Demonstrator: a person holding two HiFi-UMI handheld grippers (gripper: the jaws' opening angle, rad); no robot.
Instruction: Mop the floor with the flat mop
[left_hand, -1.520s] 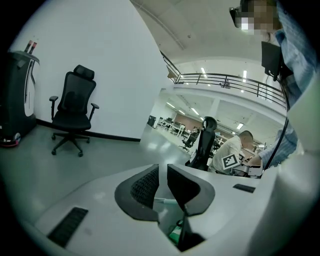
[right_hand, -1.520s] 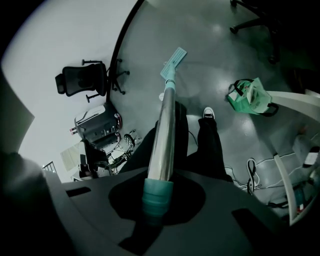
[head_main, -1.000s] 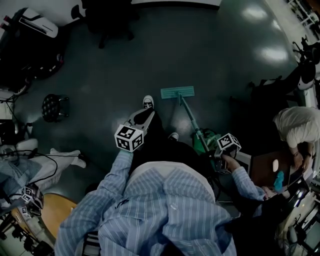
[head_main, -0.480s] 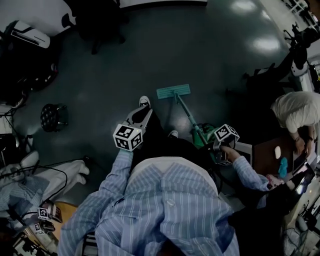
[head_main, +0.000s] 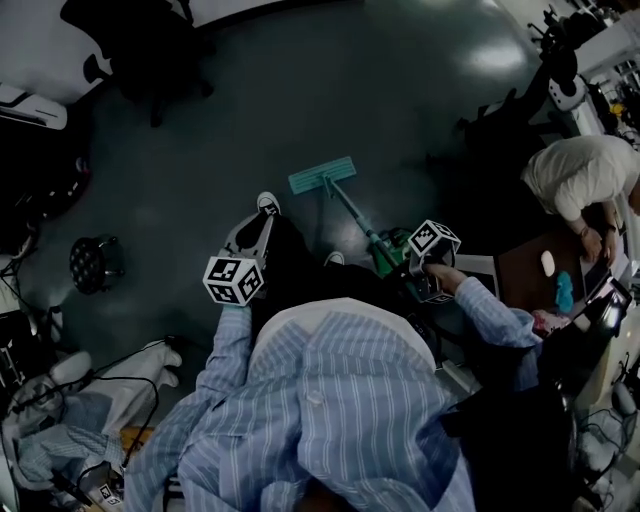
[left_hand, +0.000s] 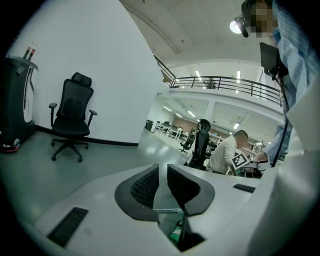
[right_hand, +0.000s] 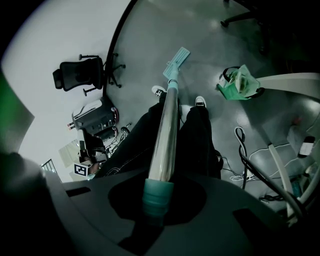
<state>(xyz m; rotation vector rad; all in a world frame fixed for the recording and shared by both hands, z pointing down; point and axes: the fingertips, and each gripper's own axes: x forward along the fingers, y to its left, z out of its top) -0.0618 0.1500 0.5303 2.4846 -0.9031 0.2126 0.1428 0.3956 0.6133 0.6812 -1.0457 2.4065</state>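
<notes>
right gripper (right_hand: 159, 196) clamped on the mop handle (right_hand: 167, 125), jaws hard against the teal collar at its top end; same grip as 1.0 s ago
left gripper (left_hand: 163, 175) empty; jaws nearly together, only a narrow slit between the pads, floor showing through it
head view: mop head (head_main: 322, 175) flat on the floor (head_main: 400, 110), just ahead of and to the right of the person's forward shoe (head_main: 268, 203); handle runs back and right from it to the right gripper (head_main: 415, 275)
vs 1.0 s ago: the whole head view has swung, so everything has shifted; stool (head_main: 95, 262) has dropped lower at left, seated person (head_main: 580, 175) has moved up at right
mop head has drifted left in frame and sits more skewed than before; it is slightly further ahead of the shoe; pad was on the floor then and is now
right gripper has risen in frame and is now just beside the green bucket (head_main: 392, 248)
left gripper (head_main: 262, 218) has shifted left with the leg; pointed forward over the shoe as before, well apart from the mop
right gripper view: mop head (right_hand: 176, 61) at the far end of the handle, both shoes either side of the pole, green bucket (right_hand: 240, 82) to the right, office chair (right_hand: 82, 72) by the wall
</notes>
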